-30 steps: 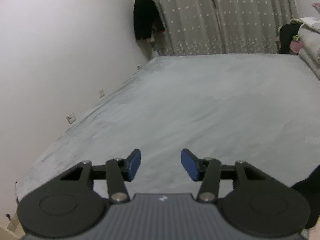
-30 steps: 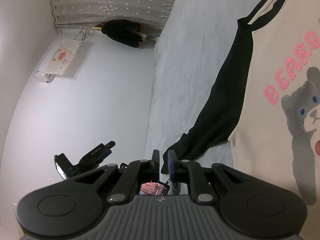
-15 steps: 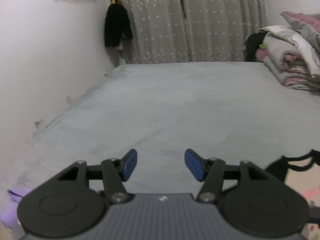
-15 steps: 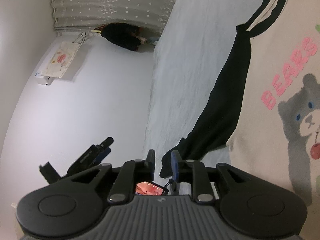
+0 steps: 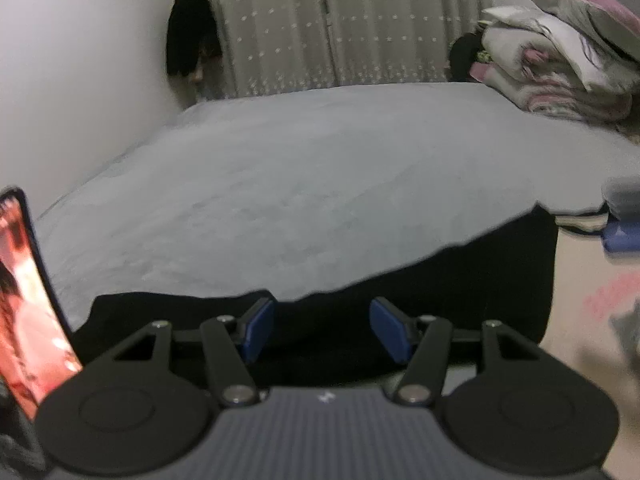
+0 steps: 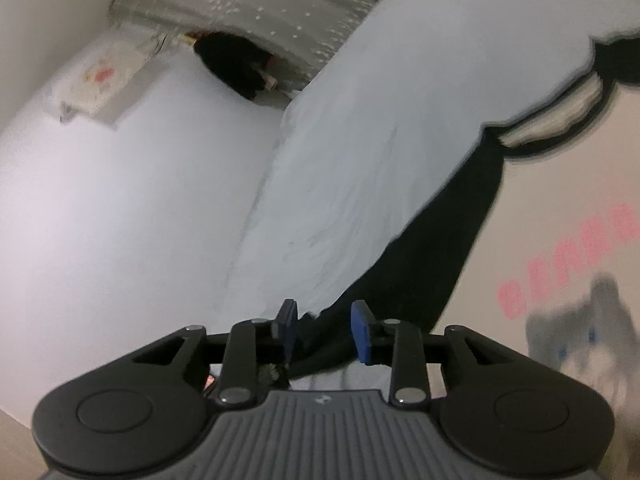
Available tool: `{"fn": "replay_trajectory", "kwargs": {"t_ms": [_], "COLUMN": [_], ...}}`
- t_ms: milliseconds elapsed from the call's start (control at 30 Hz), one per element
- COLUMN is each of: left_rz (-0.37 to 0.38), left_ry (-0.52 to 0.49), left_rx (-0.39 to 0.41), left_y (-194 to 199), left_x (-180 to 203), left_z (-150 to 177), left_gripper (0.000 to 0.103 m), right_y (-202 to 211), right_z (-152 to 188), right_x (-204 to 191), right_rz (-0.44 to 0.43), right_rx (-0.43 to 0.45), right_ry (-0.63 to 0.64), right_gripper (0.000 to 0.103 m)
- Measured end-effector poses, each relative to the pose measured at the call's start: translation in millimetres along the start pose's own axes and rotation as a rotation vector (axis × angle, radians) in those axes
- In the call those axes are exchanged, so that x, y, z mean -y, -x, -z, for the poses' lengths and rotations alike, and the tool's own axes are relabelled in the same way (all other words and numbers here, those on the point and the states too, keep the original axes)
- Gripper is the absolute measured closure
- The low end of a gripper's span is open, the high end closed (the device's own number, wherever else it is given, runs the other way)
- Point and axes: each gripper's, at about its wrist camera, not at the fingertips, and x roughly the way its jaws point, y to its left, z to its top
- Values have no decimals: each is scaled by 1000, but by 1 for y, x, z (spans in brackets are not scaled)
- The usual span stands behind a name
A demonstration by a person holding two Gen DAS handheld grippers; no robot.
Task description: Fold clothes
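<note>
Left wrist view shows the cream sweatshirt (image 5: 580, 280) lying flat on the grey bed (image 5: 320, 160), its black sleeve (image 5: 400, 280) stretched leftward across the near part of the bed, with pink lettering and a grey bear print blurred at the right edge. Just above that sleeve, the left hand-held gripper (image 5: 322, 330) has its blue pads (image 5: 258, 330) spread fairly wide with nothing pinched between them; its jaws have just been opening. In the right wrist view the same black sleeve (image 6: 420, 248) runs from the shirt's body (image 6: 560, 208) down toward the camera, and its cuff end lies in the gap of the right hand-held gripper (image 6: 326, 332). Those jaws have just been opening and stand moderately apart, the pads not pressing on the cloth. At the near left edge of the left view a phone (image 5: 28, 300) stands upright with a lit reddish screen. Farther off, a heap of folded bedding (image 5: 560, 60) sits at the bed's far right corner, a dotted grey curtain (image 5: 340, 20) covers the far wall, and a dark garment (image 5: 192, 40) hangs beside it to the left.
</note>
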Motion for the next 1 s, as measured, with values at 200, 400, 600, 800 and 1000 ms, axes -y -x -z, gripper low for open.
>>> {"fn": "replay_trajectory", "kwargs": {"t_ms": [200,400,600,800,1000], "left_rz": [-13,-5,15,43,36], "left_ry": [-36,-14,8,41,42], "left_rx": [35,41,29,23,21], "left_y": [-22,-30,-35,-39,-38], "left_x": [6,4,-2,-10,-10], "left_z": [37,49,52,48,48], "left_gripper": [40,38,36,35,34], "right_y": [-56,-127,-163,-165,-161], "right_z": [-18,-13,-1,20,12], "right_x": [-15,-17,-13,-16,-13], "right_rz": [72,129,186,166,237], "right_rx": [-36,-125,-151,-169,-34], "right_ry": [259,557,774,936,863], "right_gripper": [63,62,62,95,98]}}
